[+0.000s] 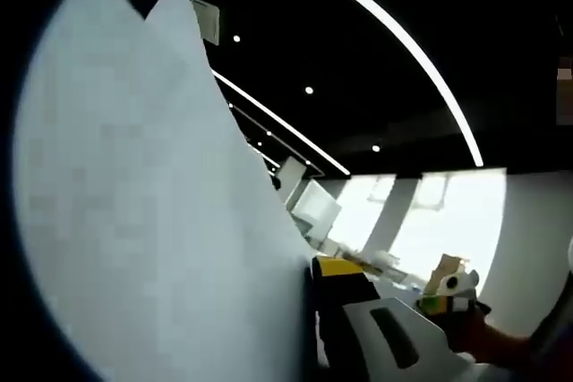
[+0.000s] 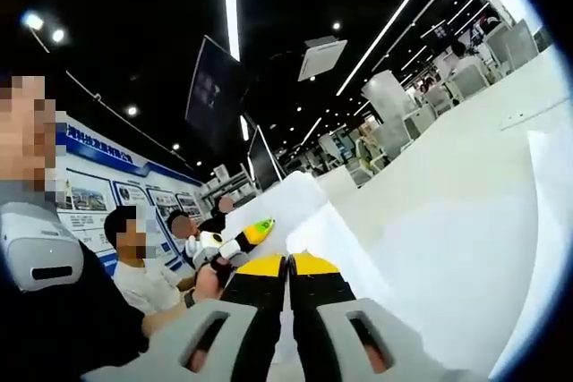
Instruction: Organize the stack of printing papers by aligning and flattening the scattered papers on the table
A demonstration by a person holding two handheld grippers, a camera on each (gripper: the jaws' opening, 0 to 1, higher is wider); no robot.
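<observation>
White printing papers [image 1: 152, 203] stand upright across the left half of the left gripper view, their edge running down to my left gripper [image 1: 312, 267]. One yellow-tipped finger [image 1: 345, 267] shows against the sheets; the other is hidden behind them. In the right gripper view my right gripper [image 2: 288, 263] has its yellow tips pressed together on a thin white strip of paper. More white sheets [image 2: 439, 221] fan up and to the right behind the tips.
Another gripper with a green-yellow tip [image 2: 249, 233], held in a hand, shows left of my right gripper. Seated people [image 2: 139, 275] are at the left. A hand with a gripper [image 1: 452, 297] is at the lower right of the left gripper view. White furniture [image 2: 421, 105] stands far back.
</observation>
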